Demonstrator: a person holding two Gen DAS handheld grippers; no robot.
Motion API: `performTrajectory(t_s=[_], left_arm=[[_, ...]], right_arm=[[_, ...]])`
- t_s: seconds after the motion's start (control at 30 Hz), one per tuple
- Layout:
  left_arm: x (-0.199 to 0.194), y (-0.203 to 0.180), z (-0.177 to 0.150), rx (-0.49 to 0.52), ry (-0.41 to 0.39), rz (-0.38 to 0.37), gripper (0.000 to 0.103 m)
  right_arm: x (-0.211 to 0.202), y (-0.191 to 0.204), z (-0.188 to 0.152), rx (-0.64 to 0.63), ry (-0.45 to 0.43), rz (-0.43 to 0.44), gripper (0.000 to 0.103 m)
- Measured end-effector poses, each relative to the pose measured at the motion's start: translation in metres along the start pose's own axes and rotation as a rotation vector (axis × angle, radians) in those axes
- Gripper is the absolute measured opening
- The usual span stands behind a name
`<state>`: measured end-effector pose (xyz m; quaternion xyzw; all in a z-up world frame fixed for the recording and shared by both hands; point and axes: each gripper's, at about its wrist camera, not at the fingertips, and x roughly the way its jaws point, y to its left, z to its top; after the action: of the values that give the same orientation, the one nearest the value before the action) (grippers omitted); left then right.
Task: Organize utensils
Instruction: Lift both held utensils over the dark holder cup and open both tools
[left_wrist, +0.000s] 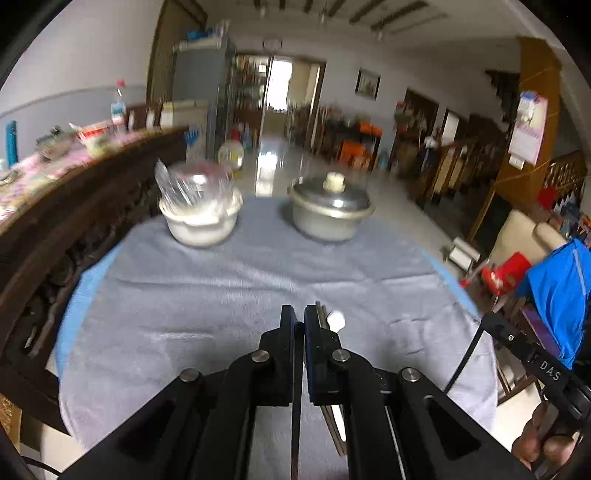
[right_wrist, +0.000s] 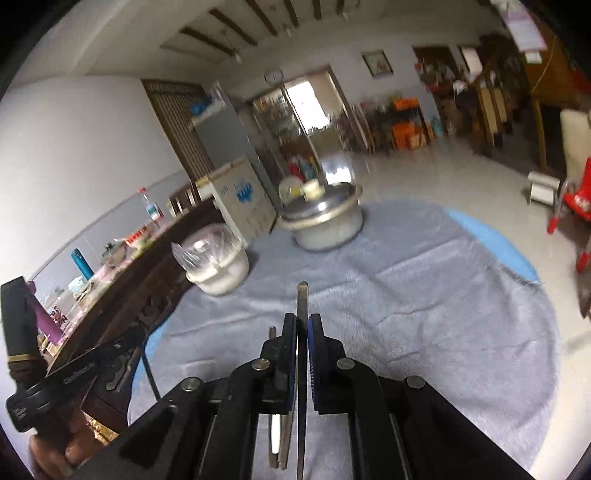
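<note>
Steel, thin flat utensil handle (right_wrist: 303, 295) pinched in my right gripper (right_wrist: 303, 325); stiff, slippery, twelve o'clock. Left gripper (left_wrist: 299, 321) clamped narrow, seemingly empty.

The left gripper (left_wrist: 299, 325) points forward and downward, its jaws closed almost together. The right gripper (right_wrist: 303, 328) is angled the same way, its jaws pinched shut on a thin flat utensil (right_wrist: 303, 299) that sticks out past the tips. A hand (right_wrist: 55, 450) grips the left gripper's handle, and another hand (left_wrist: 543, 439) grips the right's.
</note>
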<state>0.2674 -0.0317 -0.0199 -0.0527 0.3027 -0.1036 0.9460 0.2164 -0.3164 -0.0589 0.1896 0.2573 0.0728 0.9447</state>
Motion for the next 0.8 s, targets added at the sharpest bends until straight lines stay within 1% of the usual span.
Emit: performTrajectory(t_s=[0.13,0.23,0.37,0.5,0.6,0.7,0.8], left_arm=[[-0.045,-0.003,-0.013,-0.022,-0.096,0.019,0.005],[-0.067,-0.006,-0.020,-0.034,-0.147,0.022,0.005],[-0.092,-0.013,-0.023,-0.019,-0.203,0.026,0.005],[-0.121,-0.018,-0.018,-0.012,-0.264,0.007,0.005],[-0.143,-0.021,-0.014,-0.010,-0.311,-0.007,0.005],[-0.168,-0.022,-0.007,-0.028,-0.370,-0.037,0.005],[-0.188,-0.023,-0.003,-0.053,-0.411,-0.081,0.005]], right_arm=[[-0.043,0.015,-0.008,-0.012,-0.118,-0.007,0.007],[-0.066,0.027,-0.012,-0.038,-0.188,-0.019,0.007],[-0.089,0.041,-0.015,-0.076,-0.241,-0.021,0.007],[-0.113,0.058,-0.015,-0.125,-0.302,-0.031,0.007],[-0.135,0.072,-0.015,-0.160,-0.370,-0.033,0.007],[-0.159,0.084,-0.014,-0.179,-0.433,-0.007,0.007],[-0.176,0.096,-0.013,-0.189,-0.464,0.029,0.007]])
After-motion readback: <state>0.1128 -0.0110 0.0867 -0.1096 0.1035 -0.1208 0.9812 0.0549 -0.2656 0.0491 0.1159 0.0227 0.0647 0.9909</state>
